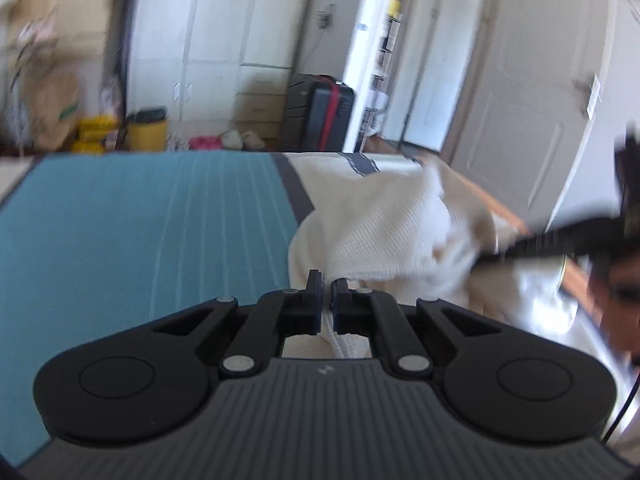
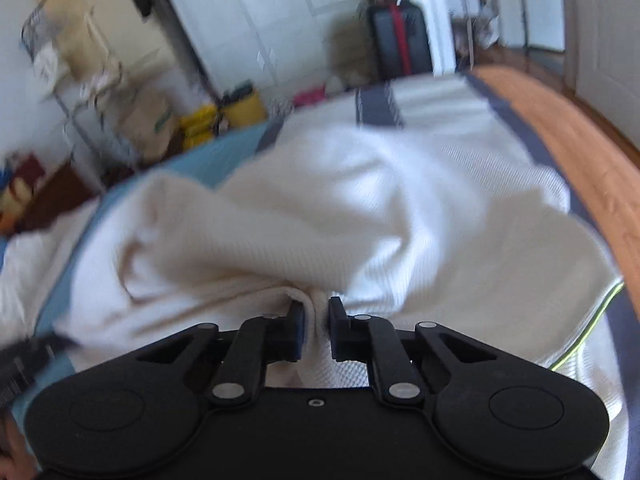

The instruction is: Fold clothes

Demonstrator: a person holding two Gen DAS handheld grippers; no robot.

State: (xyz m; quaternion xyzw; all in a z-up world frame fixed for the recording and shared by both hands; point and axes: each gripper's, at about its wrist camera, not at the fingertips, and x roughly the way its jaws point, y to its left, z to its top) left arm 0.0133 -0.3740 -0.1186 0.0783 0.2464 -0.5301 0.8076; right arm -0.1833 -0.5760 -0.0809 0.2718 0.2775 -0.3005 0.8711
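Between the left gripper's (image 1: 326,280) nearly closed jaws a hem of the cream garment (image 1: 384,224) is pinched; the right gripper (image 2: 316,308) clamps another fold of it. It lies bunched on the bed (image 1: 140,216), partly motion-blurred. No writing is legible.

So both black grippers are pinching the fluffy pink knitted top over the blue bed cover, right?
Not pink: the knitted top is cream-white, as the right wrist view shows. Both the left gripper and the right gripper do pinch it over the blue bed cover.
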